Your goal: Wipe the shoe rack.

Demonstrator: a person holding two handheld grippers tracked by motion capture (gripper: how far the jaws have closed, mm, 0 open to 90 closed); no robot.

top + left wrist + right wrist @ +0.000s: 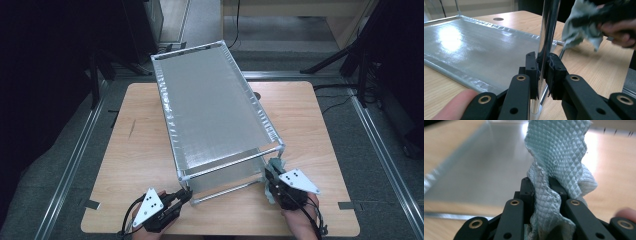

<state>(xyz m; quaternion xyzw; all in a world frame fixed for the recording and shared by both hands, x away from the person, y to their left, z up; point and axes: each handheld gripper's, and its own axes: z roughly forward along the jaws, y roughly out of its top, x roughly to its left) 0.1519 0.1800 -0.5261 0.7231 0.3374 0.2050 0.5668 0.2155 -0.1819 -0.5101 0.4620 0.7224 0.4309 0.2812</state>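
Both jaws clamped: left gripper (pixel 543 68) on rack post (pixel 547 30), right gripper (pixel 541 187) on cloth (pixel 559 152).

Shiny metal, silver sheet, soft cloth, pale wood

The rack (pixel 215 112) has polished metal tubes, glossy like a mirror, and its shelves are a silver-grey sheet that looks smooth with a soft shine and wrinkled seams along the edges. The cloth (pixel 559 152) is pale green-blue textile, matt, with a small woven diamond pattern and a rough, crumpled look. The surface (pixel 135 150) is light wood, smooth and matt. Both tools, the left tool (pixel 541 67) and the right tool (pixel 541 187), are matt black plastic with small brass-coloured rivets.
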